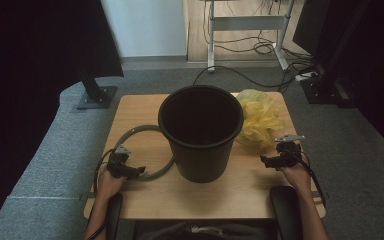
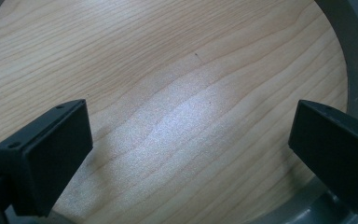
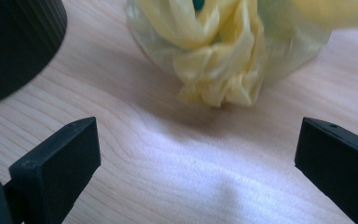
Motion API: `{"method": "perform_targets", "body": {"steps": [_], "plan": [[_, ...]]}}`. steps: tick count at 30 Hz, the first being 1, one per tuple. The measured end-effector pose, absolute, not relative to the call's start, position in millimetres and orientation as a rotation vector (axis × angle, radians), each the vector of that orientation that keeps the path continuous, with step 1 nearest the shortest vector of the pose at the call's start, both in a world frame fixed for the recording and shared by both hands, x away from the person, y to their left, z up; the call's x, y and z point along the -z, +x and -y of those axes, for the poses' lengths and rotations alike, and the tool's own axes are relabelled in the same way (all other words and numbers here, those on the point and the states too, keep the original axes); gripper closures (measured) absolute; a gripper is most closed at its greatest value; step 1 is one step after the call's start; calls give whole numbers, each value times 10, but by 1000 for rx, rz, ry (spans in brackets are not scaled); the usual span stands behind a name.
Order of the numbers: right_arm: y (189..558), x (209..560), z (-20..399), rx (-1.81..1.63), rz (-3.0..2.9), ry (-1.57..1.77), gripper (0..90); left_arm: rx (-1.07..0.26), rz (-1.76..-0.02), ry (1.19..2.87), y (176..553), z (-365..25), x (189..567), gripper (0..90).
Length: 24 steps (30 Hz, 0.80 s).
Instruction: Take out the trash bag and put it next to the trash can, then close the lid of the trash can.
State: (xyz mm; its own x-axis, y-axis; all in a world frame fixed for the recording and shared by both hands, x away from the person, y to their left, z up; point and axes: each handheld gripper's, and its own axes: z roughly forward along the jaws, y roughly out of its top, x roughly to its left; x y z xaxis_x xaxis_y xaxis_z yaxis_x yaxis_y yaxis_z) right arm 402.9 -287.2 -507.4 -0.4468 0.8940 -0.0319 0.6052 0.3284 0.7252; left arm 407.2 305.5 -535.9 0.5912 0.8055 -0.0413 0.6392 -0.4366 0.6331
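Item 1: counter (image 1: 145,112), pale wood grain, rectangular, standing on grey carpet.

Item 2: black bucket (image 1: 201,131), ribbed wall, upright at the middle of the counter, mouth open upward. Its side shows at the upper left corner of my right gripper view.

Item 3: grey ring (image 1: 136,131), a hoop lying flat on the counter left of the bucket, its right part passing by the bucket's base. My left hand-held gripper (image 1: 125,167) sits at the ring's near edge; in my left gripper view the jaws stand wide apart over bare wood inside the hoop, with the ring (image 2: 354,60) curving past the right jaw. Nothing is between the jaws.

Item 4: yellow plastic bag (image 1: 260,117), crumpled, on the counter just right of and behind the bucket. My right hand-held gripper (image 1: 280,159) rests near it on the near side, apart from it; the jaws are spread wide and empty, and the bag's (image 3: 219,56) bunched end lies ahead of them.

Item 5: my two hands, left hand (image 1: 109,184) and right hand (image 1: 297,175), each holding its tool.
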Motion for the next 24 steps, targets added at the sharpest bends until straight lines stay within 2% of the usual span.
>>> {"method": "perform_targets", "body": {"steps": [12,24], "plan": [[3994,5527,3000,-868,-2219,1339,2,-354,-1143,2218,4075,-3049,5365,0],[3965,5576,3037,-930,-2193,1346,0,-345,-1149,2205,4078,-3067,5359,0]]}}
